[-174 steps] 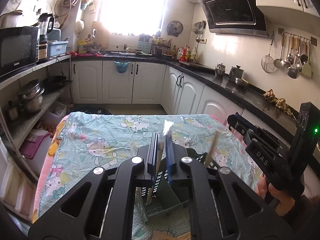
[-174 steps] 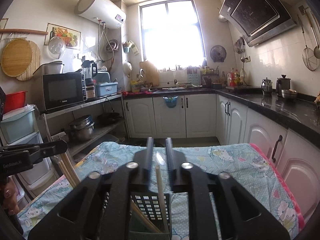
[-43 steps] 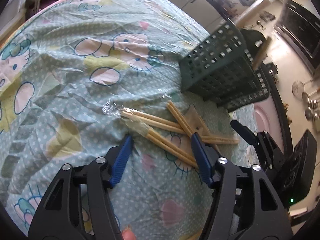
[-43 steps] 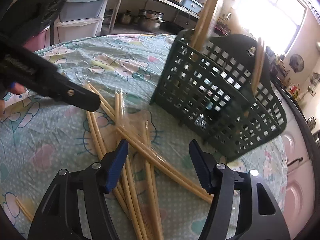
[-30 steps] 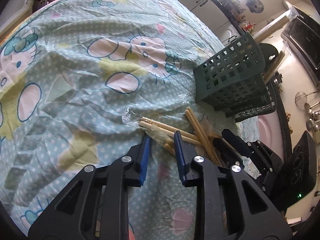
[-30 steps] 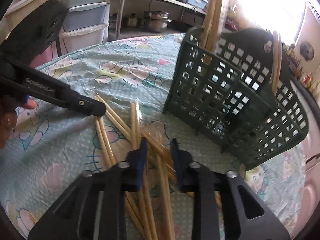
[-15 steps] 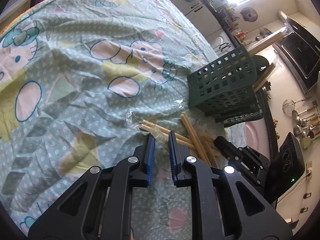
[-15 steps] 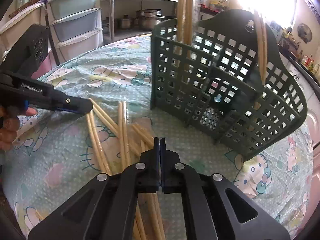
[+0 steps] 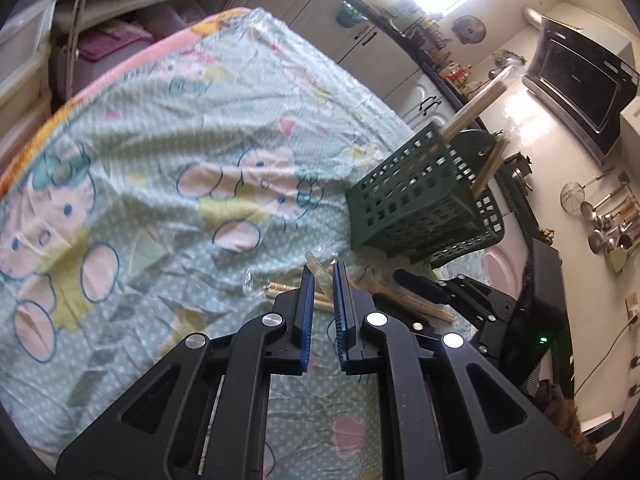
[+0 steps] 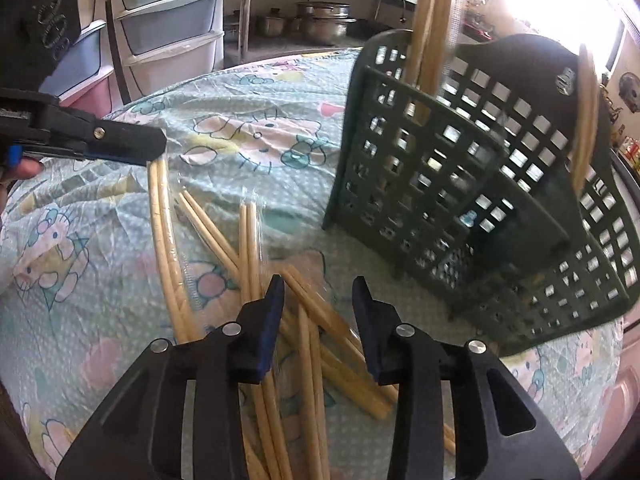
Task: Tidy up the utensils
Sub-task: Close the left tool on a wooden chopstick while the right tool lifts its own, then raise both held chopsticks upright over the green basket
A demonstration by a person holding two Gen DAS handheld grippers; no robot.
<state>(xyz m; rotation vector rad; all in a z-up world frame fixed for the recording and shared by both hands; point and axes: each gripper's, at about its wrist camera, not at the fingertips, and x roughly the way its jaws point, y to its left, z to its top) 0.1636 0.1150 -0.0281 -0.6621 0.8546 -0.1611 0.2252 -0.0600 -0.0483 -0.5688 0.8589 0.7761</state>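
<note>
Several plastic-wrapped pairs of wooden chopsticks [image 10: 248, 248] lie scattered on the patterned cloth beside a dark green slotted utensil basket [image 10: 460, 184], which holds upright chopsticks [image 10: 430, 20]. My left gripper [image 9: 320, 270] is shut on one wrapped chopstick pair [image 10: 164, 224], lifting its end off the cloth; it shows in the right wrist view [image 10: 156, 148] at the left. My right gripper [image 10: 318, 284] is open and empty, low over the pile of chopsticks. The basket [image 9: 420, 208] also shows in the left wrist view, beyond my left fingertips.
The table carries a teal cartoon-print cloth [image 9: 160, 152]. Plastic drawers [image 10: 168, 20] and a shelf with pots [image 10: 320, 20] stand beyond the table's far side. Kitchen counters and hanging utensils [image 9: 612, 220] are on the right.
My left gripper closed on a wrapped chopstick pair and has lifted its end. My right gripper shut briefly half a second ago and is now open again over the pile.
</note>
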